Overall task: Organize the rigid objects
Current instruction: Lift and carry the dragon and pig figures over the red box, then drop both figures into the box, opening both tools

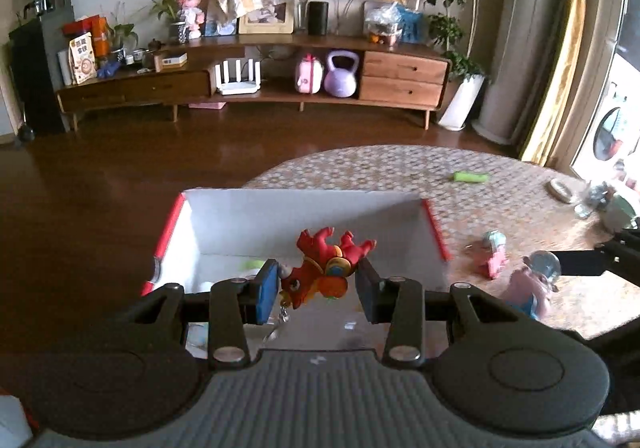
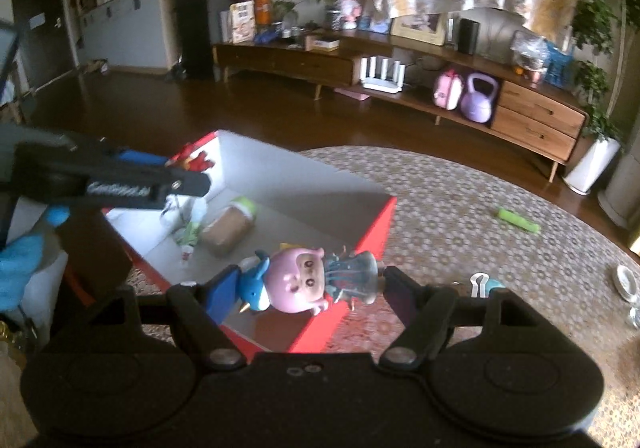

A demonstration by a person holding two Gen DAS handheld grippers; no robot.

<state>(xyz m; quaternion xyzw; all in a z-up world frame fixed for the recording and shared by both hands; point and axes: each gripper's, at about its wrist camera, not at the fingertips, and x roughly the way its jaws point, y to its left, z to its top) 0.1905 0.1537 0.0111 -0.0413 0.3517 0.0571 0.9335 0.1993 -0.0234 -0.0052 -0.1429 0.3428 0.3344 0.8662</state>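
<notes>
glossy red dragon toy (image 1: pixel 324 272), white-lined box (image 1: pixel 304 215)

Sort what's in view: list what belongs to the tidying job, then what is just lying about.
Job:
- red toy in left gripper
- pink figurine in right gripper
- box
- green tube

Lying about:
- purple kettlebell
- router
- potted plant

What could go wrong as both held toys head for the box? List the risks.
1. The red dragon-like plastic toy is pinched only at its ends by the left claw, so it could slip.
2. The pink-headed doll figurine spans the right claw sideways and may twist out.
3. Both claws crowd the red-and-white cardboard box and might collide.
</notes>
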